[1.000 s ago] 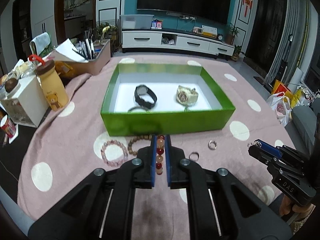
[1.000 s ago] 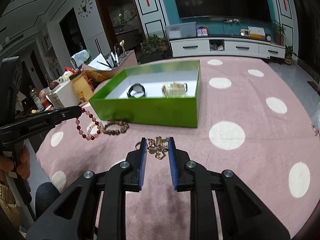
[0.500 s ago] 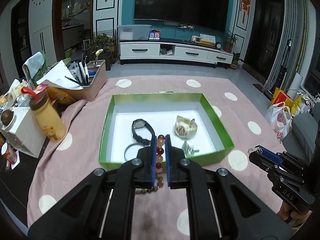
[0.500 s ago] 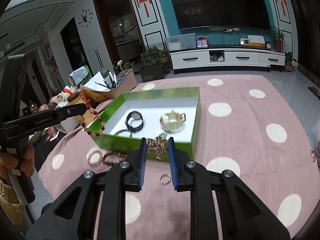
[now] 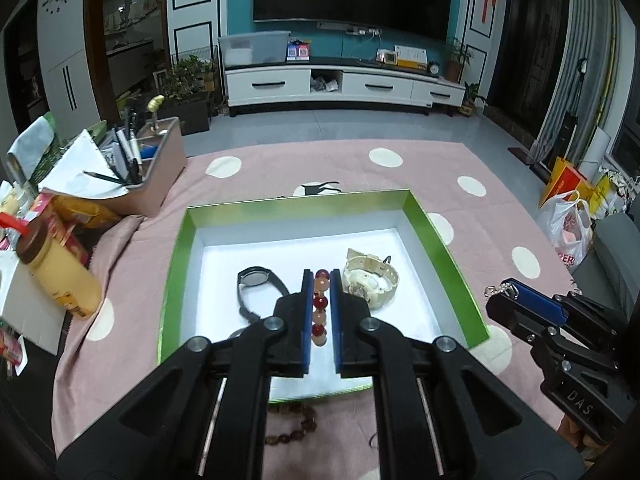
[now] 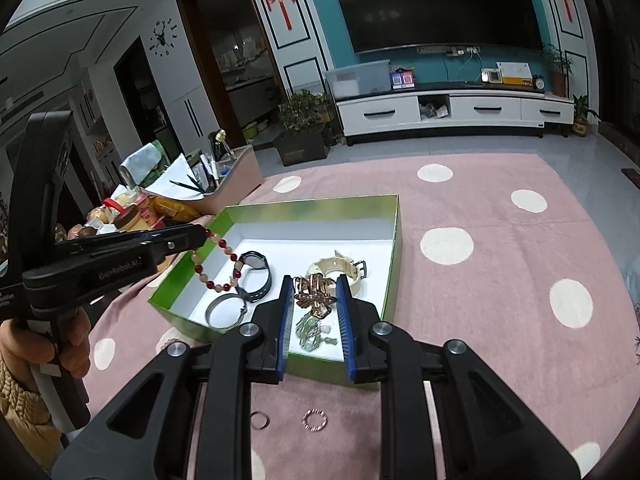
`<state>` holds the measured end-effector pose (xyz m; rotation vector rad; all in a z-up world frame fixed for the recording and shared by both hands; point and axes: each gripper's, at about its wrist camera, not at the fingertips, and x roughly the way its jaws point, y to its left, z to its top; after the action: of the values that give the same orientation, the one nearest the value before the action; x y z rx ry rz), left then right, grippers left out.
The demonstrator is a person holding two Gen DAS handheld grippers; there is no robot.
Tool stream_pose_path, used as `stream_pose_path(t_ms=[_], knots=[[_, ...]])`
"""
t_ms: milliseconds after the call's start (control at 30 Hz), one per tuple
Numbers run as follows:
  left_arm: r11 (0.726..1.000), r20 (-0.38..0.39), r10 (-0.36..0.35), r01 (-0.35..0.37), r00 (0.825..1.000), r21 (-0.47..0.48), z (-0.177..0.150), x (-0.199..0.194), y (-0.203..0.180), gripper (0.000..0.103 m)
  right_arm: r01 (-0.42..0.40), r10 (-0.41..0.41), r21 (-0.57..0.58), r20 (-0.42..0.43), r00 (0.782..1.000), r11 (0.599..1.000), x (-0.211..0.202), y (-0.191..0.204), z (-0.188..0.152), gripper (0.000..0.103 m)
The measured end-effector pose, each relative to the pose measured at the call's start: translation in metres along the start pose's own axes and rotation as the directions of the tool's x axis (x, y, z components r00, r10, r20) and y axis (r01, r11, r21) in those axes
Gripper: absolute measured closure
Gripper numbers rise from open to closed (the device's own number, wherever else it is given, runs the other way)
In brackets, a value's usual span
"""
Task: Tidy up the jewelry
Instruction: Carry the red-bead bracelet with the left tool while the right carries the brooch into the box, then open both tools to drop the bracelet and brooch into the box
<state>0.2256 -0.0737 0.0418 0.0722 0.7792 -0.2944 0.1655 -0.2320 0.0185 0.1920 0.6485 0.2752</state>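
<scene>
- Since a second ago both grippers have come forward from over the pink dotted cloth in front of the green box (image 5: 436,236) and now hang above its white inside
- The left gripper (image 5: 321,280) is clamped on a bracelet of red and peach beads (image 5: 320,304); in the right wrist view the loop (image 6: 218,260) dangles from its tips above the box's left part
- The right gripper (image 6: 314,300) is pressed together on a bunched rose-gold chain (image 6: 314,298), held over the box's near right part
- In the box lie a black watch (image 5: 256,284), a cream watch (image 5: 372,280), a thin bangle (image 6: 225,312) near the front wall and a small pale green piece (image 6: 310,330)
- On the table in front of the box lie two small rings (image 6: 315,418) and a brown bead bracelet (image 5: 296,420)
- A yellow bottle with a brown cap (image 5: 60,276) stands left of the box, with a tray of pens (image 5: 156,168) beyond it
- A hand (image 6: 68,344) grips the left gripper's handle
</scene>
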Motion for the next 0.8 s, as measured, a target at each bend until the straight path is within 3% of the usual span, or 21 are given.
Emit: stream_pose_path(t_ms=[333,500,800], knots=[[1.0,-0.106,-0.023,0.022,0.994,-0.008,0.003,0.063,-0.008,0.096,0.036,-0.037,-0.027,-0.063,0.997,0.999,0.039,-0.004,0.002,0.082],[1.0,-0.155,0.003,-0.003,0.988,0.0,-0.004,0.088,-0.009,0.095,0.051,-0.055,-0.044,-0.087,0.995,0.998,0.052,-0.004,-0.001,0.082],[0.998,-0.161,0.049,-0.043,0.986,0.037,-0.008,0.096,-0.007,0.095,0.058,-0.062,-0.038,-0.106,0.993,0.998,0.062,-0.007,-0.001,0.082]])
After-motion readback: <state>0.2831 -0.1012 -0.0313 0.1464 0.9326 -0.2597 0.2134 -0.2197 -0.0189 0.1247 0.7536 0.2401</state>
